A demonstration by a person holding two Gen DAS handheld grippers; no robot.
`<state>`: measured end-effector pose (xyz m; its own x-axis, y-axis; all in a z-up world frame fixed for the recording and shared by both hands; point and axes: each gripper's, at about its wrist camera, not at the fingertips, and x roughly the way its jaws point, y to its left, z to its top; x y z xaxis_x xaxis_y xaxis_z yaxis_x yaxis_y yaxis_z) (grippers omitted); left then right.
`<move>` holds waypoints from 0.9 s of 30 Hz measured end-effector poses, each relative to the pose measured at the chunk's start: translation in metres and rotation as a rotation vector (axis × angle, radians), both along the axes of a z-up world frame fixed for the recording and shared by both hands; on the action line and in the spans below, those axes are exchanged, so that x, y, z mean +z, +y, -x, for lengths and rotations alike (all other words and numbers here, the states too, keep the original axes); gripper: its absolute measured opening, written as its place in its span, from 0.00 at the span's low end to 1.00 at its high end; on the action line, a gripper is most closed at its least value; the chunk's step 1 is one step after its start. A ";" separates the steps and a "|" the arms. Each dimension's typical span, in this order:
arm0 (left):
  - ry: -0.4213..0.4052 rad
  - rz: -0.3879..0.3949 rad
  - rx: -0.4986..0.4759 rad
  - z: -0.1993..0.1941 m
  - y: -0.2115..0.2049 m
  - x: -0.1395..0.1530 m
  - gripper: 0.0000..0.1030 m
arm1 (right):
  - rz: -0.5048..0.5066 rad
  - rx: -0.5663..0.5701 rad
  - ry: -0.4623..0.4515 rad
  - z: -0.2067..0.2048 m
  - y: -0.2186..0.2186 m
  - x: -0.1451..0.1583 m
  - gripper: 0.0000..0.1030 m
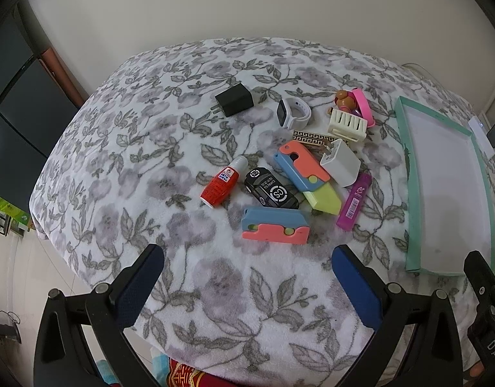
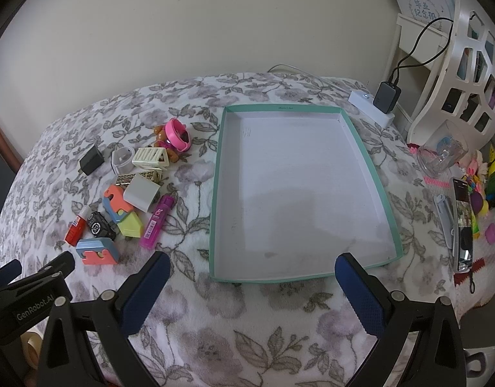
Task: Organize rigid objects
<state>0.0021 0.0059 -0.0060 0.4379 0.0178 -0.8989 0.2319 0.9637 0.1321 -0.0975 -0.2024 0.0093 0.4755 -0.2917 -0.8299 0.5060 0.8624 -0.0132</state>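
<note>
Toys and small things lie in a pile (image 1: 289,167) on the flowery blanket (image 1: 150,161). Left gripper (image 1: 247,267) hangs wide open near the pile, holding nothing.

Right gripper (image 2: 250,272) is wide open too, empty, above the near edge of the green box lid (image 2: 215,193), which sits beside the pile (image 2: 125,193).

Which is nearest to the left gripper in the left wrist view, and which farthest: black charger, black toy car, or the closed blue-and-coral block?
From the left gripper, fingers open:
1. Blue-and-coral block, just ahead, at the pile's near edge.
2. Black toy car, behind the block, mid-pile.
3. Black charger, alone at the far side of the floral cover.
</note>
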 end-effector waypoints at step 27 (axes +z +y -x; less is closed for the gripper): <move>0.004 -0.003 0.002 0.000 0.002 -0.002 1.00 | 0.005 -0.001 0.002 -0.001 0.001 0.000 1.00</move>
